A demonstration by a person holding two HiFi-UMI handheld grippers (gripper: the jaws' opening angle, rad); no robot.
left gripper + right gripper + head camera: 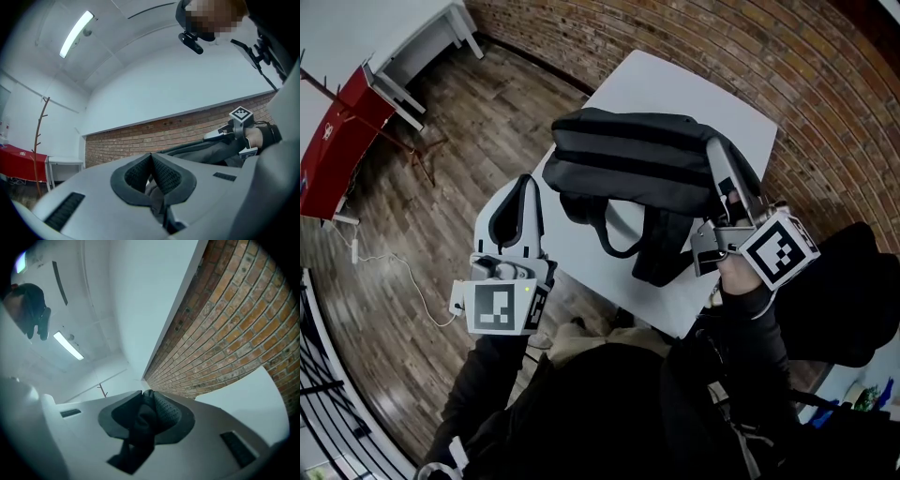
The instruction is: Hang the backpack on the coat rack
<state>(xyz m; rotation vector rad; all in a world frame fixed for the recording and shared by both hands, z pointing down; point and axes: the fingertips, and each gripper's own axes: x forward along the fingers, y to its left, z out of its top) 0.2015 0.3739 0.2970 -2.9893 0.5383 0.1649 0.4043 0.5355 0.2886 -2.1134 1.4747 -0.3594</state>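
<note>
Both jaws clenched: right gripper (146,399) grasping the backpack (637,164) by its strap (139,430), left gripper (151,161) pinched empty. Backpack lifted over the table (675,84); coat rack (40,140) well apart from the table. I'd carry level, presenting the strap loop to a hook.

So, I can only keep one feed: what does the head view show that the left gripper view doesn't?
Head view only: the white table below the backpack, and the left gripper's marker cube. Left gripper view only: the ceiling light. Both: the backpack, the right gripper shut on it, and the brick wall.
</note>
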